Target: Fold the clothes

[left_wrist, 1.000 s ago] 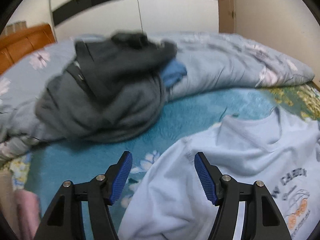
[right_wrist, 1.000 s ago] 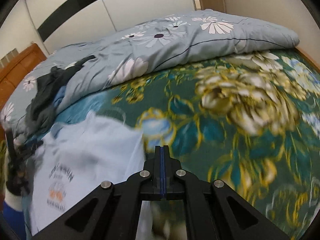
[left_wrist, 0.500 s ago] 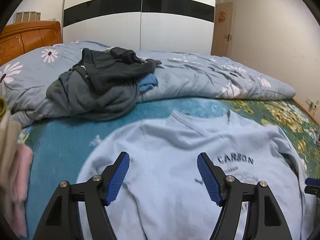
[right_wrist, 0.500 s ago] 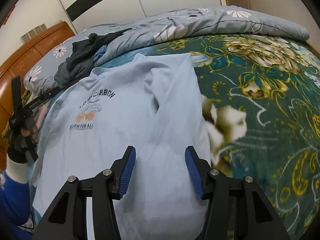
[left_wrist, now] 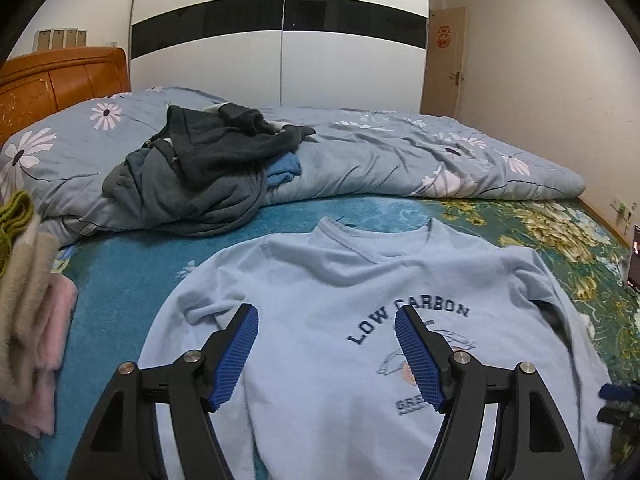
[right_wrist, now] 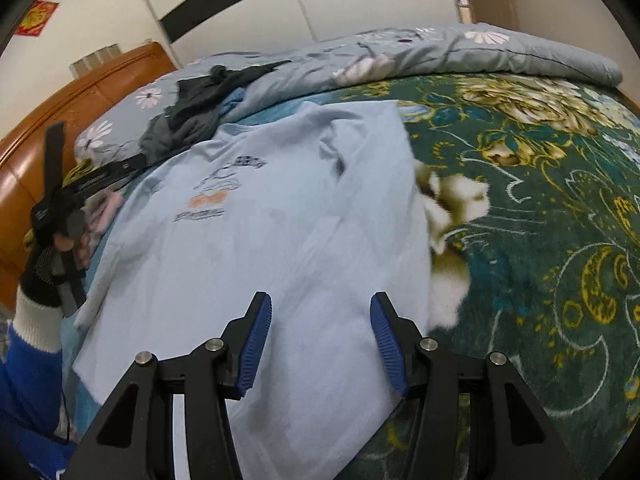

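While spread front-up on teal floral bedspread (left_wrist: 120,280), light blue sweatshirt (left_wrist: 340,280) lies flat, collar toward far side, "LOW CARBON" print showing. Left gripper (left_wrist: 325,350) above near chest area, jaws wide, empty. Right gripper (right_wrist: 320,340) above near hem region, jaws wide, empty. Dark grey clothes pile (left_wrist: 200,176) on flowered grey-blue duvet (left_wrist: 400,160), far left. Folded pink and beige items (left_wrist: 36,320) at left edge.

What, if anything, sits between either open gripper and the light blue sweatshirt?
Nothing visible. The left gripper and right gripper are both open directly over the light blue sweatshirt, which lies spread flat on the bed. The dark clothes pile sits farther back on the duvet, off the sweatshirt.
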A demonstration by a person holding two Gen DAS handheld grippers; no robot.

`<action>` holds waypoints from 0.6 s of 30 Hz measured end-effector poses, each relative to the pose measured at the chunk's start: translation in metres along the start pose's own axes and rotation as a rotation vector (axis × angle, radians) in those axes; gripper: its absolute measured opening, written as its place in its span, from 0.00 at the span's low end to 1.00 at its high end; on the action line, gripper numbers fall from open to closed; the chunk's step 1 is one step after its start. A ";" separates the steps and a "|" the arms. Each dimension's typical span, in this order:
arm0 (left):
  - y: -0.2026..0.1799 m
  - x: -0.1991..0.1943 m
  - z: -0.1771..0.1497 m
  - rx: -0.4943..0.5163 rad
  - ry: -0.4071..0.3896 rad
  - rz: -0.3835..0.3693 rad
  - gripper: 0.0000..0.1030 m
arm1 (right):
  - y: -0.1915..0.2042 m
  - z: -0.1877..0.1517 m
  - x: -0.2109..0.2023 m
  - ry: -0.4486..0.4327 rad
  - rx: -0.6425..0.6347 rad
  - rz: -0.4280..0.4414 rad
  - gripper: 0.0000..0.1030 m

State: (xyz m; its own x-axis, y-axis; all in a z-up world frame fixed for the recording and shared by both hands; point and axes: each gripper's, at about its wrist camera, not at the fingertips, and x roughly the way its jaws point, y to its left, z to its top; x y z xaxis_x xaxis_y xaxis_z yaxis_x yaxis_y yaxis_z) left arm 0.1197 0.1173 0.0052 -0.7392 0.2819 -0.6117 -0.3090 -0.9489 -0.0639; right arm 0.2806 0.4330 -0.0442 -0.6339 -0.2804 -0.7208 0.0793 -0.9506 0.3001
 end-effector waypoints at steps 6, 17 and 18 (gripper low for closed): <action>-0.016 -0.006 -0.002 0.004 0.007 -0.026 0.73 | 0.019 -0.011 0.009 0.028 -0.074 -0.028 0.52; -0.031 -0.011 -0.001 0.006 0.008 -0.035 0.73 | 0.027 -0.013 0.013 0.035 -0.122 -0.138 0.42; -0.032 -0.011 -0.001 0.009 0.008 -0.035 0.73 | 0.024 -0.012 0.012 0.033 -0.104 -0.129 0.37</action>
State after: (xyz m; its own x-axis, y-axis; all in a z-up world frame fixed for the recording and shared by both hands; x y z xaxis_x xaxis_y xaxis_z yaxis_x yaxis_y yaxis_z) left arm 0.1386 0.1446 0.0135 -0.7233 0.3135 -0.6153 -0.3395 -0.9373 -0.0784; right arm 0.2845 0.4054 -0.0534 -0.6187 -0.1574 -0.7697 0.0786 -0.9872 0.1387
